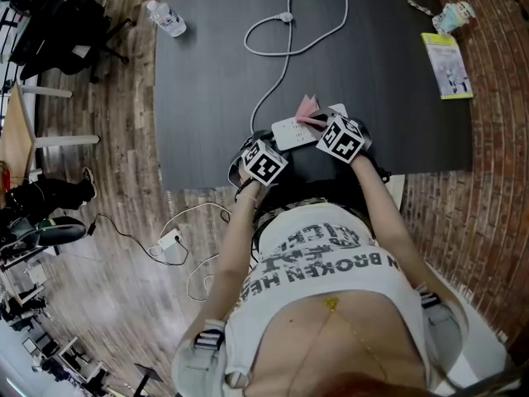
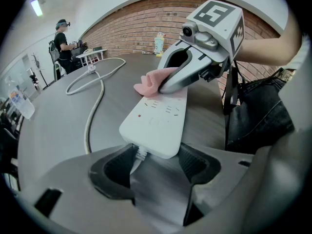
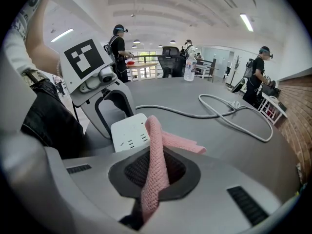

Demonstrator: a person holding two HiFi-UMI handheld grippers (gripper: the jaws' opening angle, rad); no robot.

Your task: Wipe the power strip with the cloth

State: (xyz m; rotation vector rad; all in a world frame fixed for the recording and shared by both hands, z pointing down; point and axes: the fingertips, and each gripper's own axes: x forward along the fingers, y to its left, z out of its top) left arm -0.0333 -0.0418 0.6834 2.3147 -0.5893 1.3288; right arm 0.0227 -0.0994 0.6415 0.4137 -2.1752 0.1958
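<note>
A white power strip (image 1: 291, 131) lies near the front edge of the dark table (image 1: 207, 73), and its grey cord (image 1: 273, 73) loops away toward the far side. My left gripper (image 2: 155, 162) is shut on the strip's near end (image 2: 157, 121), where the cord enters. My right gripper (image 3: 155, 167) is shut on a pink cloth (image 3: 157, 150), and the cloth's free end (image 2: 148, 84) rests on the far part of the strip. In the head view both marker cubes sit close together over the strip, with the cloth (image 1: 307, 109) showing just beyond them.
A water bottle (image 1: 167, 18) stands at the table's far left corner. At the far right lie a yellow booklet (image 1: 446, 64) and a small cup (image 1: 455, 13). The cord's plug (image 1: 286, 16) lies mid-table. An office chair (image 1: 66, 23) and floor cables (image 1: 169, 242) are to the left. People stand in the background.
</note>
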